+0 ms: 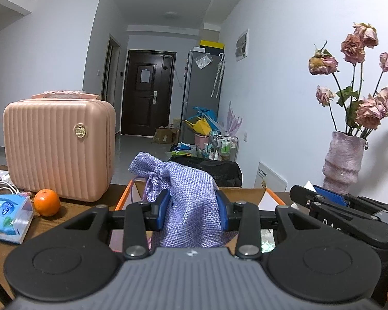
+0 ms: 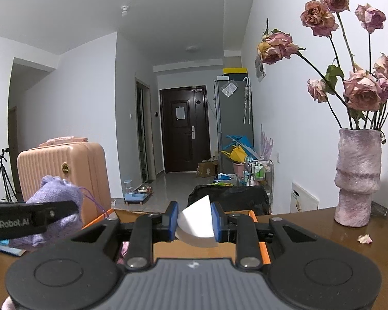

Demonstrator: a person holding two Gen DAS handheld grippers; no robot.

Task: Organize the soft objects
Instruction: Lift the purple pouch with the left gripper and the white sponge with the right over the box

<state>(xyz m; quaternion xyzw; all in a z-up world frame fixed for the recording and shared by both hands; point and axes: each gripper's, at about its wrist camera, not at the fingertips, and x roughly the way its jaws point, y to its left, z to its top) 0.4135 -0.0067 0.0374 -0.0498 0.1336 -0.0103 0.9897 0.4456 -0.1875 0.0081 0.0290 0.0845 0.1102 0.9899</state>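
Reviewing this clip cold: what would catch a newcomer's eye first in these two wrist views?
Most striking is the purple knitted pouch clamped in the left gripper above the orange-edged cardboard box. Beside it, the right gripper pinches a white folded piece. Framing them are the pink ribbed suitcase at the left and the vase of wilted roses at the right on the table.

Lower part of the purple pouch (image 1: 191,201) hidden behind the left gripper's (image 1: 193,208) body. Bottom of the white pad (image 2: 198,222) and most of the cardboard box (image 2: 194,252) hidden likewise in the right view. Tissue pack (image 1: 5,218) cut by the edge. Bottles on the far cart (image 1: 226,146) too small to read.
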